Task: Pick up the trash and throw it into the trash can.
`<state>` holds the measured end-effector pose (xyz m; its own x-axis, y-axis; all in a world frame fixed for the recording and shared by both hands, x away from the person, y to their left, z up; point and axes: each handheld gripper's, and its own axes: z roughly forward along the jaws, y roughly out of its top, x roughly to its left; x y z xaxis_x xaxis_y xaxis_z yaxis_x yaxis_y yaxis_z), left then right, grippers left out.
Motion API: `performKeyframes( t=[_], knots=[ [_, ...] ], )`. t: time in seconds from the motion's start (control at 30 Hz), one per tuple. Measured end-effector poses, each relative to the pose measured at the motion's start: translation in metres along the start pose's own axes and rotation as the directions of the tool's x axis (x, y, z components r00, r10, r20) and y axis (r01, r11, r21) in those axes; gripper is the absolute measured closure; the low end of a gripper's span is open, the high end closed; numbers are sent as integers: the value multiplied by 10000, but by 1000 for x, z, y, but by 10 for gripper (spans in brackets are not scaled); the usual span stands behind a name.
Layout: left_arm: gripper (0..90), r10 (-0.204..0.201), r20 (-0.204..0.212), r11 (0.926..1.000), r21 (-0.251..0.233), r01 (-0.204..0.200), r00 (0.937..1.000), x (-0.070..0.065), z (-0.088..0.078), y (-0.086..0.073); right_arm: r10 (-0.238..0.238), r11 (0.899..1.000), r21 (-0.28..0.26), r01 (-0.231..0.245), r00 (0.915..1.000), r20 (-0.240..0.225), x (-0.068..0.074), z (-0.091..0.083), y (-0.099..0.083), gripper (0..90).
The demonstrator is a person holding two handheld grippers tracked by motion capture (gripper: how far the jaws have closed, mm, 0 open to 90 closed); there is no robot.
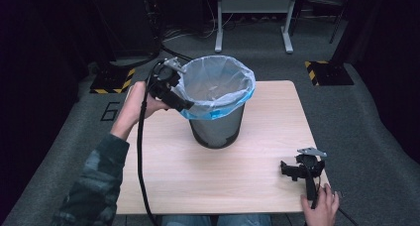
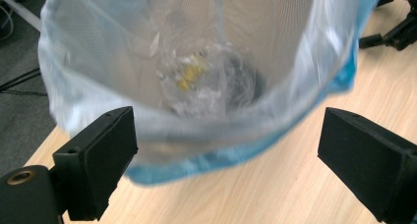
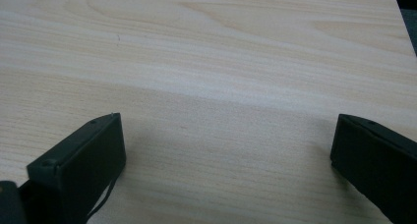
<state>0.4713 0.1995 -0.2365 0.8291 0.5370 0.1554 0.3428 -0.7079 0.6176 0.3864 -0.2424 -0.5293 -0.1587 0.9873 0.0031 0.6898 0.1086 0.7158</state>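
Note:
A black mesh bin (image 1: 218, 131) stands on the wooden table (image 1: 267, 137), lined with a clear bag (image 1: 218, 84) whose blue edge folds over the rim. My left gripper (image 1: 184, 105) hangs at the bin's left rim and is open. In the left gripper view its jaws (image 2: 226, 121) stand wide apart just short of the bag's rim (image 2: 206, 153), pressing on nothing. Crumpled clear wrapping with a yellow bit (image 2: 194, 76) lies at the bottom of the bag. My right gripper (image 1: 289, 169) rests near the table's front right corner, open over bare wood (image 3: 226, 130).
The table's right edge (image 1: 311, 137) lies close to the right gripper. Grey floor surrounds the table, with yellow-black striped bases (image 1: 324, 72) at both back corners and a metal stand (image 1: 252, 18) behind. The left gripper's cable (image 1: 140, 156) trails over the table's left side.

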Motion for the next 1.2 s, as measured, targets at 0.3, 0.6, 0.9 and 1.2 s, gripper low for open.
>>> performKeyframes(
  t=[0.3, 0.6, 0.9, 1.2],
  knots=[
    [48, -706, -221, 9975, 5, 706, 9973, 0, 12, -70, -6, 10000, 2, 6, 10000, -2, 0, 0, 0, 0],
    [45, -1268, -501, 9918, 78, 1274, 9907, 2, 32, -125, 1, 10000, 1, -1, 10000, -1, 0, 0, 0, 0],
    [53, -2308, -606, 9723, 247, 2326, 9711, -7, 56, -199, -1, 10000, 11, 2, 10000, -14, 0, 0, 0, 0],
    [23, -3163, -875, 9468, 322, 3201, 9446, -16, 78, -256, 2, 10000, 0, -2, 10000, 0, 0, 0, 0, 0]
  ],
)
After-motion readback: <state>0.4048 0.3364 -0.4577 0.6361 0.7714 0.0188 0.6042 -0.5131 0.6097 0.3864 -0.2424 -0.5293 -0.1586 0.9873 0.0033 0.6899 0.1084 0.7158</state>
